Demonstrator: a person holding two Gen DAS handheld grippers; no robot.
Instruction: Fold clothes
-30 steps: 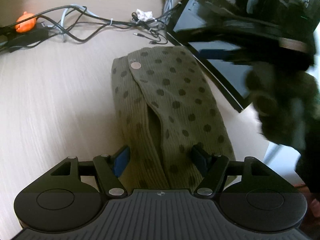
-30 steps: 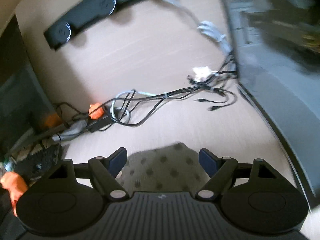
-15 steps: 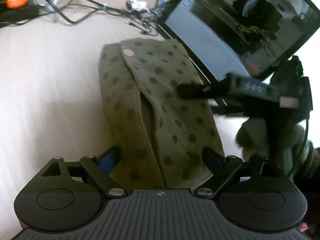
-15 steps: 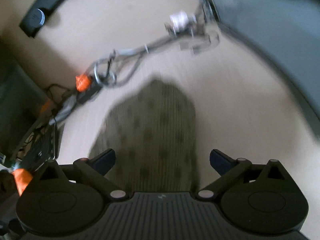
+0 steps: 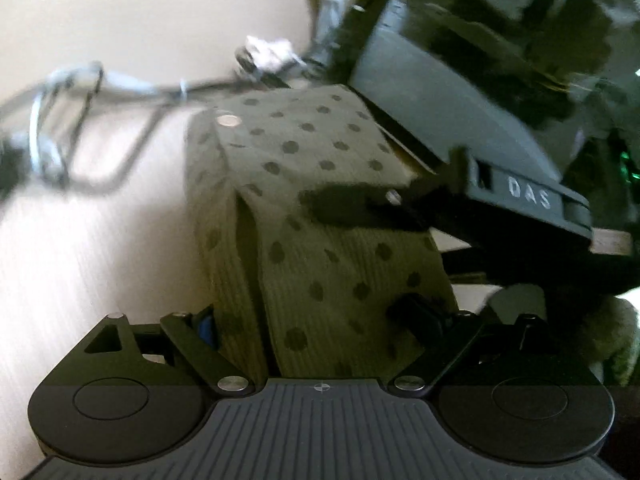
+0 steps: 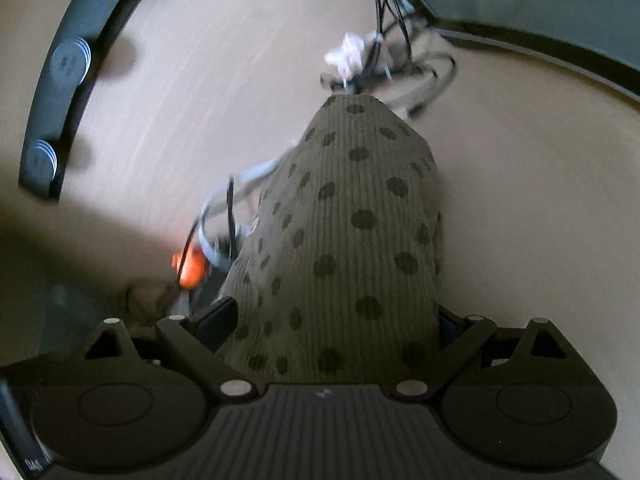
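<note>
An olive green garment with dark polka dots (image 5: 320, 216) lies folded into a narrow bundle on the pale table (image 5: 100, 220). A metal snap (image 5: 228, 121) shows at its far end. My left gripper (image 5: 316, 320) is open, its fingers on either side of the bundle's near end. The right gripper's body (image 5: 520, 196) reaches in from the right, one finger (image 5: 348, 204) over the cloth. In the right wrist view the same garment (image 6: 352, 240) runs between the open fingers of my right gripper (image 6: 336, 320).
A tangle of cables (image 5: 120, 92) and a crumpled white scrap (image 5: 268, 52) lie beyond the garment. A dark monitor (image 5: 460, 80) stands at the right. An orange plug (image 6: 190, 268) and a curved black bar (image 6: 68, 80) lie to the left in the right wrist view.
The right gripper has come down over the garment, which now sits between its fingers. The left gripper has moved closer over the bundle's near end.
</note>
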